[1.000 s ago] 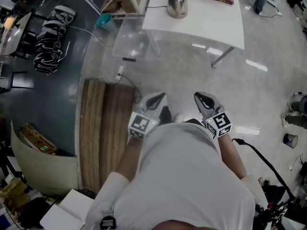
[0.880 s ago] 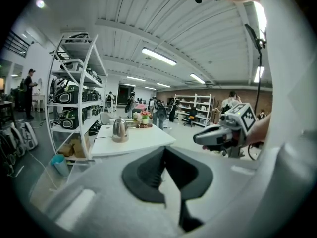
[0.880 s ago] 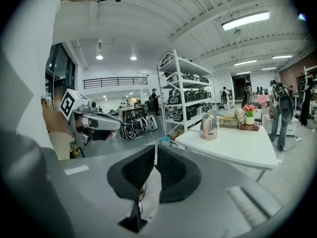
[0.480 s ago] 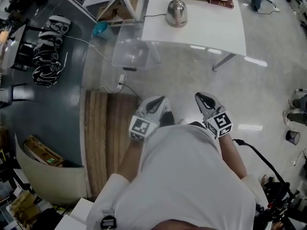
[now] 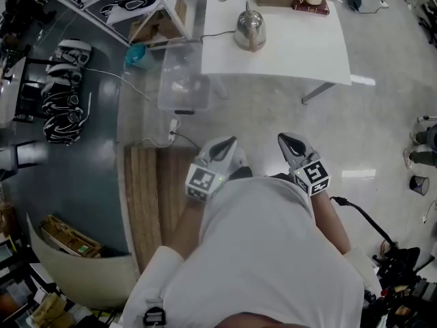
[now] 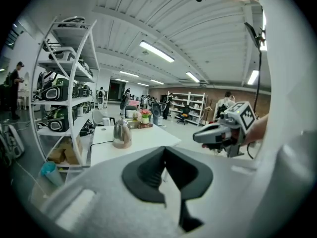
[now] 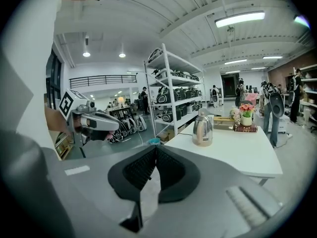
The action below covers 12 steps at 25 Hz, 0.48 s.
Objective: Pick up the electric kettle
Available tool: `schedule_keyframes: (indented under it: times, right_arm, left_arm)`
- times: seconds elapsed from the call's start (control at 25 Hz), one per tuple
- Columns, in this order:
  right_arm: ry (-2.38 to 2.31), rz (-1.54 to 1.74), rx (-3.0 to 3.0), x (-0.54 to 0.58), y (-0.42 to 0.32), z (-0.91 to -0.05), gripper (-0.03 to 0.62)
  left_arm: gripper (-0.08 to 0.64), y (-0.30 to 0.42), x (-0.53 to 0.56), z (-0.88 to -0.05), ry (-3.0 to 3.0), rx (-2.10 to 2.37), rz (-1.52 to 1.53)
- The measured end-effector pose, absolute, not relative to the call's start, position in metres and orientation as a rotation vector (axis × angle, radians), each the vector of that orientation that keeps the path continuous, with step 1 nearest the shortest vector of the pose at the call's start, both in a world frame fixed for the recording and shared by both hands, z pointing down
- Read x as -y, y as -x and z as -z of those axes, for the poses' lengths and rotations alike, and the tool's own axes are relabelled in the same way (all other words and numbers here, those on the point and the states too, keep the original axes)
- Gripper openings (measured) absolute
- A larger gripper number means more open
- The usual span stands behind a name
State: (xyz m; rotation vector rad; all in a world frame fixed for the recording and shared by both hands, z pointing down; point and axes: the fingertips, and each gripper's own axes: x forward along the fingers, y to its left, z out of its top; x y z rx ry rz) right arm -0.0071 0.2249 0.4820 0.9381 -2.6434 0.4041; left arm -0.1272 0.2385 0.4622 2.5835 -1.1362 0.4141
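Shiny steel electric kettle (image 5: 249, 27), upright on white counter (image 5: 300, 43): well ahead of left gripper (image 5: 222, 147) and right gripper (image 5: 292, 142), neither clearly nearer; both jaws together, empty.

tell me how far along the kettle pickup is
Done: nothing yet; the kettle sits untouched on the white table. In hand: the left gripper and right gripper are both shut and empty, held close to the person's body over the floor, well short of the table. Left: get to the table, open a gripper, close on the kettle's handle and lift.
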Motion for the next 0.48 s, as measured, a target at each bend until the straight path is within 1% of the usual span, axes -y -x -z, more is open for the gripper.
schedule_keyframes:
  times: [0.48]
  right_arm:
    - [-1.067,-0.407,2.583,-0.181,0.042,-0.483,0.005]
  left_arm:
    - [0.003,0.154,-0.191,-0.475,-2.653,0.973,-0.450]
